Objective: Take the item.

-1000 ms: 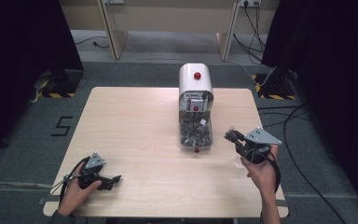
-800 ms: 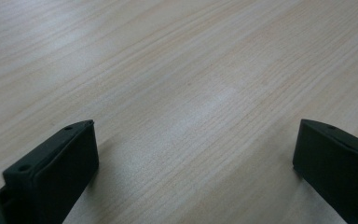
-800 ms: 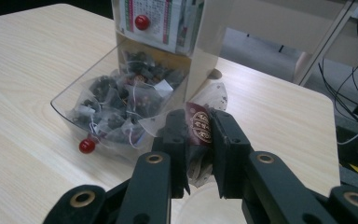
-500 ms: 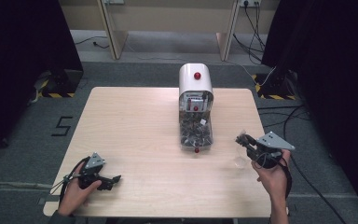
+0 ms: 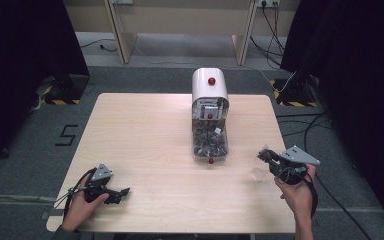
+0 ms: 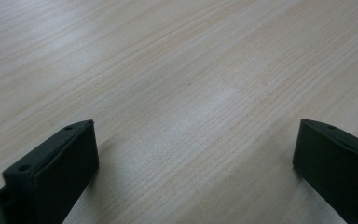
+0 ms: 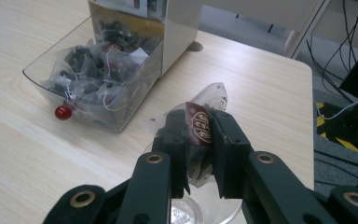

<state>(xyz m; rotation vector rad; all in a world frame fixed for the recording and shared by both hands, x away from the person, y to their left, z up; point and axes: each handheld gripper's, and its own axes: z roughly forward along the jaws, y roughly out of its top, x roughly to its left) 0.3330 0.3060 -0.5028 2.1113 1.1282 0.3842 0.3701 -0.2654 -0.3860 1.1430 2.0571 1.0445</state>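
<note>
Left hand-held gripper [image 5: 121, 192] gapes; right [image 7: 199, 135] seemingly clamped.

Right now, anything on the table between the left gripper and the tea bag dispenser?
No. In the high view, bare table runs from the left gripper to the dispenser. The left gripper view shows bare wood between its open jaws.

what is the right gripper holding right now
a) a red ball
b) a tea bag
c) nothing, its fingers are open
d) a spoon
b: in the right gripper view the right gripper has its fingers clamped on a tea bag with a dark red label, above a clear cup.
</note>
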